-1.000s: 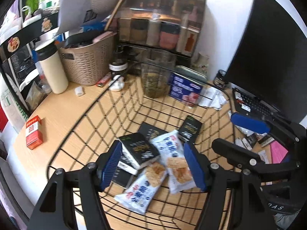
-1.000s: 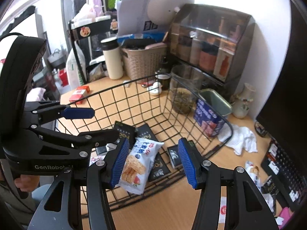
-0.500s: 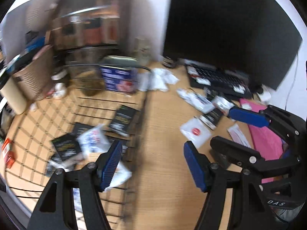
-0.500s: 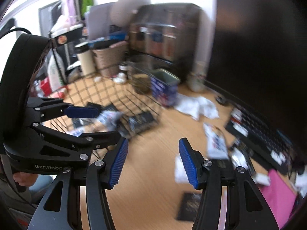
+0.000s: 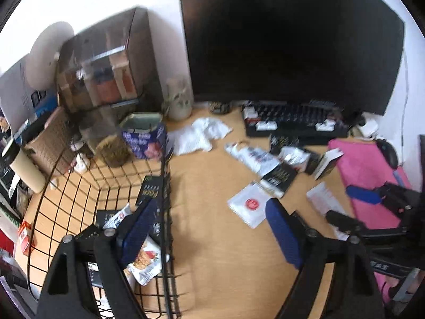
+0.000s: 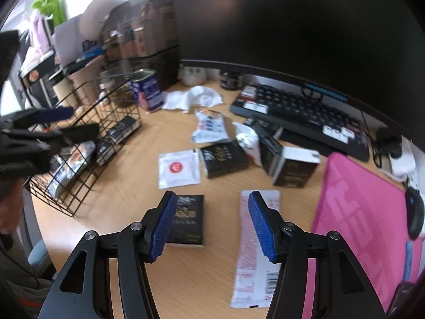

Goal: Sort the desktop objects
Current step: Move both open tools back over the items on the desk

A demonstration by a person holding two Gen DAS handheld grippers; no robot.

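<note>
A black wire basket (image 5: 166,186) at the left holds several black packets and white snack packs; it also shows in the right wrist view (image 6: 87,143). Loose on the wooden desk lie a white sachet with a red dot (image 6: 178,168), a black packet (image 6: 187,219), a long white sachet (image 6: 255,247), black boxes (image 6: 293,168) and a white snack pack (image 6: 209,129). My left gripper (image 5: 209,234) is open and empty beside the basket's right rim. My right gripper (image 6: 212,224) is open and empty, above the desk between the black packet and the long sachet.
A dark monitor (image 6: 305,21) and keyboard (image 6: 300,117) stand at the back. A pink mat (image 6: 364,212) with a black mouse (image 6: 414,210) lies right. A blue tin (image 6: 147,90), a crumpled tissue (image 6: 194,97), a storage cabinet (image 5: 106,61) and a woven basket (image 5: 50,143) are back left.
Both grippers swung right, from over the basket to the desk with the loose packets. Both stayed open and empty.
</note>
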